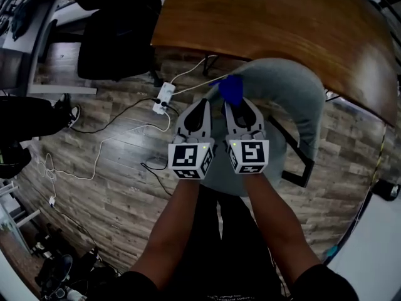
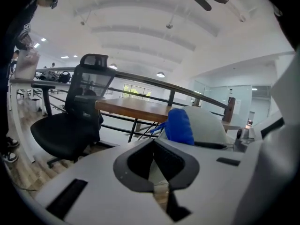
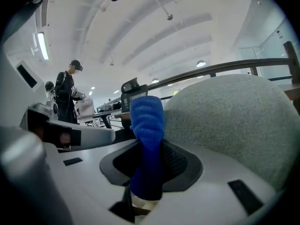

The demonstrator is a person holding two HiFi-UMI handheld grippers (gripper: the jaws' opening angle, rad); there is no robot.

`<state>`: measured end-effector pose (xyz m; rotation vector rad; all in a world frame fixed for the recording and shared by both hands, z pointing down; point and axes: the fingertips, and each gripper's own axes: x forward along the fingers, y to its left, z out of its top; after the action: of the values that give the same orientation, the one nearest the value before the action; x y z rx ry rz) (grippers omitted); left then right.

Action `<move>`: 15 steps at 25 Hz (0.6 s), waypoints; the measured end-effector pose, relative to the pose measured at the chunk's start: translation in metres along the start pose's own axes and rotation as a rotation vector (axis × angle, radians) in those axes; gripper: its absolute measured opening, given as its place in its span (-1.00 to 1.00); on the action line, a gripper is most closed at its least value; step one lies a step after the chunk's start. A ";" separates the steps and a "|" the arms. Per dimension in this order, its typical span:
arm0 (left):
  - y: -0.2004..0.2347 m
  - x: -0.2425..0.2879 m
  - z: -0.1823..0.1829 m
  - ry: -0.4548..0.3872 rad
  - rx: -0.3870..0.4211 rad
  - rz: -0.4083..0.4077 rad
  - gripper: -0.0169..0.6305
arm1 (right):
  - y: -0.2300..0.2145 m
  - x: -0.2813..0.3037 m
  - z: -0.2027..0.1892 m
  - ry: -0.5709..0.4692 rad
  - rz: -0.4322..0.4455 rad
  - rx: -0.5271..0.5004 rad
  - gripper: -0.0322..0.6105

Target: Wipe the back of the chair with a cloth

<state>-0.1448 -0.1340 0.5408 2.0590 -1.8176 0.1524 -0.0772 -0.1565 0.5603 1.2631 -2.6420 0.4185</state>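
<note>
The right gripper (image 1: 240, 105) has its jaws clamped on the blue cloth (image 3: 146, 125), which stands upright just beside the top of the grey chair (image 3: 234, 121) back, probably ready for rubbing, while the left gripper (image 1: 199, 108), jaws together and empty, hovers close alongside.

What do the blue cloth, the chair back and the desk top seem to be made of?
The cloth looks like terry or microfibre: matte blue, fuzzy pile. The chair back: woven upholstery fabric, matte grey, speckled weave. The desk top: wood or laminate, brown streaky grain, some sheen; cannot tell which.
</note>
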 end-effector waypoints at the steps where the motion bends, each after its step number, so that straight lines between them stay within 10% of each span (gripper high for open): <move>1: 0.002 0.001 -0.002 0.001 -0.002 0.003 -0.93 | 0.001 0.004 -0.002 0.003 0.003 -0.003 -0.56; 15: -0.016 0.023 -0.009 0.032 0.041 -0.062 -0.93 | -0.017 0.018 -0.004 -0.002 0.007 0.002 -0.56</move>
<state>-0.1244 -0.1509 0.5538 2.1264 -1.7432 0.2053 -0.0754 -0.1787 0.5722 1.2562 -2.6491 0.4205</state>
